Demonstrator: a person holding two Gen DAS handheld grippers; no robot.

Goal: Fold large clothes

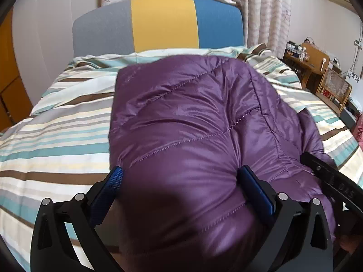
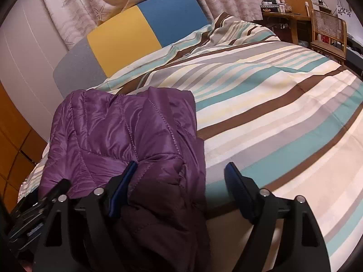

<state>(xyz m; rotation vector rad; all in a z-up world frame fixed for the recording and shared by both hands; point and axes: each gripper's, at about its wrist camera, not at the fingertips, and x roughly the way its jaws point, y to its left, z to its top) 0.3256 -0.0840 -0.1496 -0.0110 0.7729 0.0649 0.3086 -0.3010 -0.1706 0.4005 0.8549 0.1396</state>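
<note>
A purple quilted puffer jacket lies folded on the striped bed. My left gripper stands wide open with the jacket's near edge bulging between its two blue pads; the pads touch the fabric at its sides without pinching it. In the right wrist view the jacket lies at the left. My right gripper is open, its left finger against the jacket's right corner and its right finger over bare bedding. The other gripper shows at the edge of each view.
The bed has a grey, yellow and blue headboard with curtains behind. A wooden desk and a cane chair stand to the right of the bed. Orange wooden cabinets stand at the left.
</note>
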